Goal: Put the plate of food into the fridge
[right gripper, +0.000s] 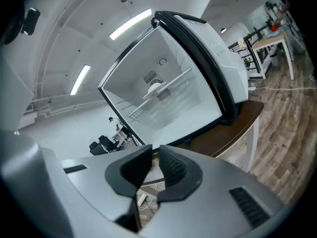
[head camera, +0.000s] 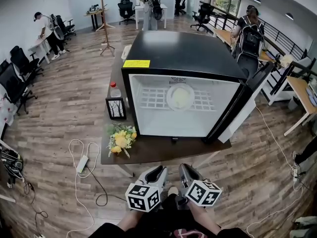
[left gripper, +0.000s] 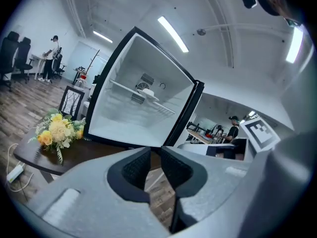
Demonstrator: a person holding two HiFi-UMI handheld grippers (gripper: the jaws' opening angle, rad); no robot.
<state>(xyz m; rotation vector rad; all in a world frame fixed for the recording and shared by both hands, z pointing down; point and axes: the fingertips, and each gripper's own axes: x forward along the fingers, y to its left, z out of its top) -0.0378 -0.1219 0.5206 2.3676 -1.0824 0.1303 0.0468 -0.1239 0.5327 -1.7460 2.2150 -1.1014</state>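
Note:
A black mini fridge [head camera: 183, 53] stands open on the brown table [head camera: 148, 151], its door [head camera: 247, 100] swung out to the right. A white plate of pale food [head camera: 180, 97] rests on the wire shelf inside; it shows edge-on as the plate [left gripper: 148, 94] in the left gripper view and the plate [right gripper: 156, 89] in the right gripper view. My left gripper [head camera: 156, 172] and right gripper [head camera: 188, 171] hang side by side low in front of the table, well back from the fridge. The left gripper [left gripper: 154, 151] and right gripper [right gripper: 154, 151] each show a narrow gap with nothing between the pads.
On the table left of the fridge are a yellow flower bunch [head camera: 120, 139], a small black frame [head camera: 116, 108] and a red-capped bottle [head camera: 115, 89]. A power strip and cables [head camera: 81, 162] lie on the wooden floor. People stand at desks far off.

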